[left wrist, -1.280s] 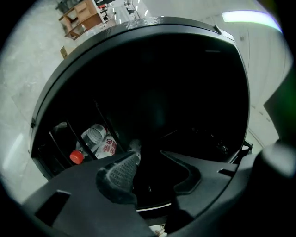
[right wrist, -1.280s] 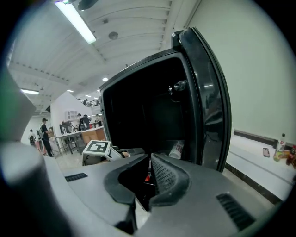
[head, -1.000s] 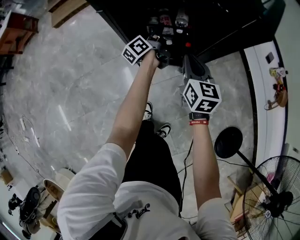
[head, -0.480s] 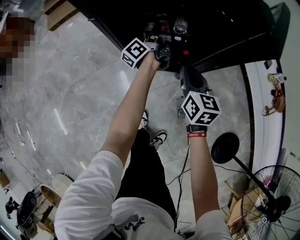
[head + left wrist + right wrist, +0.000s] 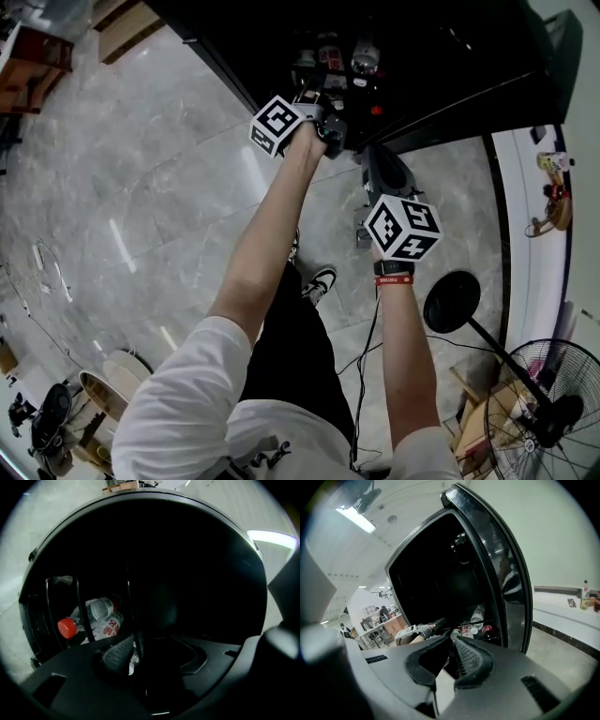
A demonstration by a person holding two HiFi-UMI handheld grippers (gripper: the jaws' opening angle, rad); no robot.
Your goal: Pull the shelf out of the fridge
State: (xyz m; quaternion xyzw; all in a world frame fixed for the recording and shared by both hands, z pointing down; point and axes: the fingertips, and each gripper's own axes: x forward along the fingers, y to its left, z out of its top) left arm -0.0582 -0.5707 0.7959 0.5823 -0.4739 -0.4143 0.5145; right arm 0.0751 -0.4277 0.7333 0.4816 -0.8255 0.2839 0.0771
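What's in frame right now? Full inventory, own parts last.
fridge: 1, black, open, top of head view
shelf: 1, black wire, inside fridge
bottles: several, clear plastic, one red-capped, lying behind the shelf wires
floor: grey marble
fan: 1, black, lower right
stand base: 1, black disc, on floor near fan
counter: 1, white, right edge, small items on it
arms: 2, bare, white sleeves, reaching to fridge
left gripper: black, inside fridge; jaws have just been opening, a shelf wire between them, unclamped
right gripper: black, at fridge mouth; tips together, nothing seen between
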